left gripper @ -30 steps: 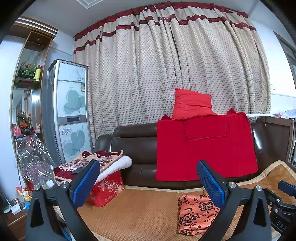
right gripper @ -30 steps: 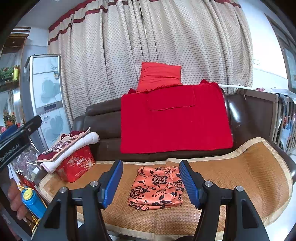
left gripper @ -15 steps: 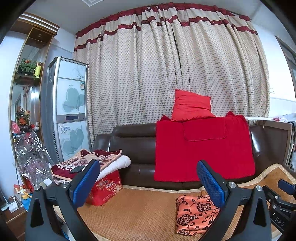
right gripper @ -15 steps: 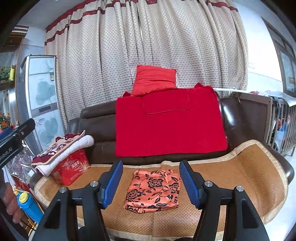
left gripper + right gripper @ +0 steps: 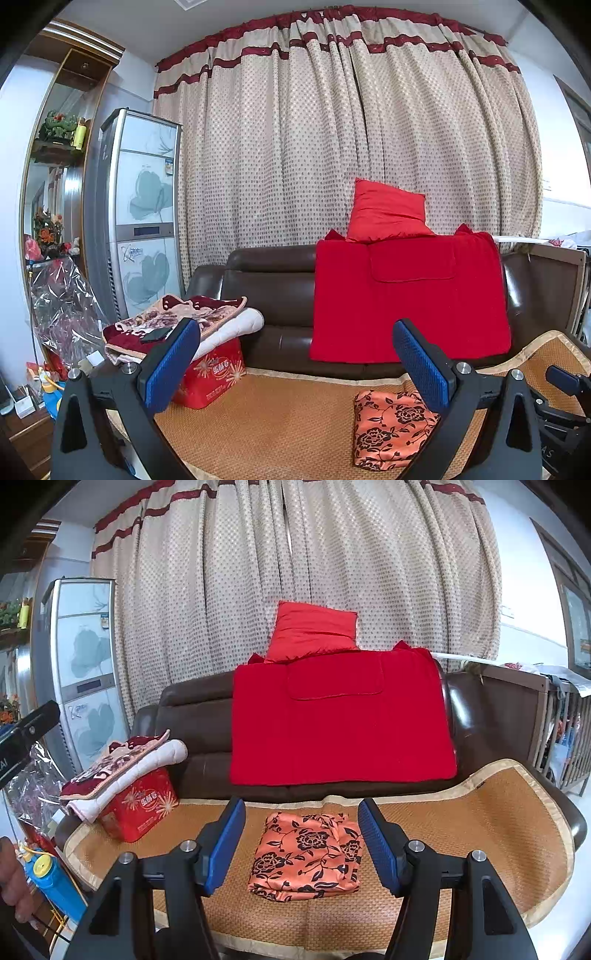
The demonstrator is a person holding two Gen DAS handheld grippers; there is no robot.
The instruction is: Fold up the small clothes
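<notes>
An orange cloth with black flowers (image 5: pixel 306 854) lies folded in a flat rectangle on the woven mat (image 5: pixel 480 823) covering the sofa seat. It also shows in the left wrist view (image 5: pixel 388 424), low and to the right. My right gripper (image 5: pixel 301 843) is open and empty, held back from the cloth with its blue pads on either side of it in the view. My left gripper (image 5: pixel 295 363) is open and empty, further left, above the mat (image 5: pixel 277 417).
A red blanket (image 5: pixel 340 720) and red cushion (image 5: pixel 314 631) hang on the brown sofa back. A red box (image 5: pixel 136 805) topped with folded blankets (image 5: pixel 122 768) stands at the mat's left end. A tall cabinet (image 5: pixel 144 214) and a cluttered shelf stand left; a crib rail (image 5: pixel 554 716) right.
Both grippers have drawn back and tilted slightly, so the cloth sits a little lower and nearer in both views. Both stay open; the cloth has not moved.
</notes>
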